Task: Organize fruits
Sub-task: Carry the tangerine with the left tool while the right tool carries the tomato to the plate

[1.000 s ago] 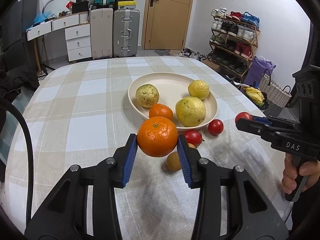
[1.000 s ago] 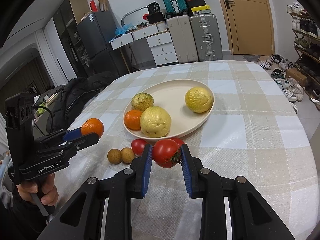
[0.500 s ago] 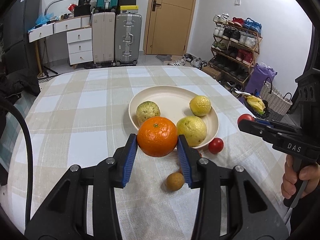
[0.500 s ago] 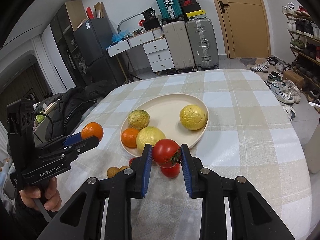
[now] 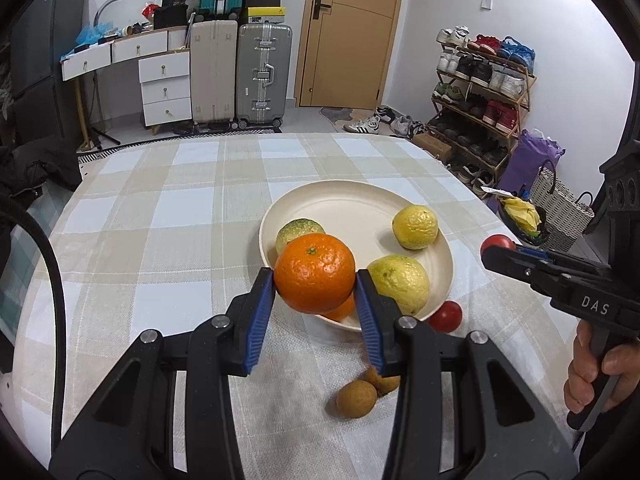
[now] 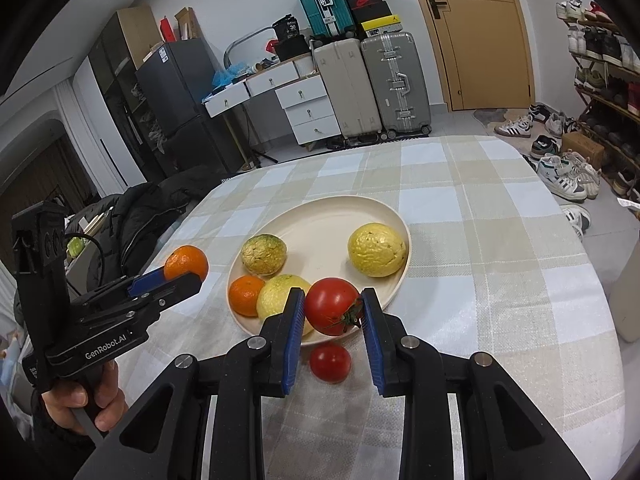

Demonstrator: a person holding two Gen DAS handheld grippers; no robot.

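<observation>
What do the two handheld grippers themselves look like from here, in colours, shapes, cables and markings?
Both are matte black plastic pistol-grip tools with two long fingers lined with ribbed blue pads and silver pivot bolts. The left gripper reads "GenRobot.AI" in white on its side and trails a black cable. The right gripper shows white "DAS" lettering. A bare hand holds the right one's handle; no sleeve is visible.

Small orange (image 5: 340, 311) on the plate (image 5: 352, 208) mostly hidden behind the held orange (image 5: 314, 273) in the left wrist view. Second brown fruit (image 5: 386, 382) half covered by the near jaws. Held tomato (image 5: 497, 242) only partly seen there. Near rim of plate hidden by tomato (image 6: 331, 312) in the right wrist view.
</observation>
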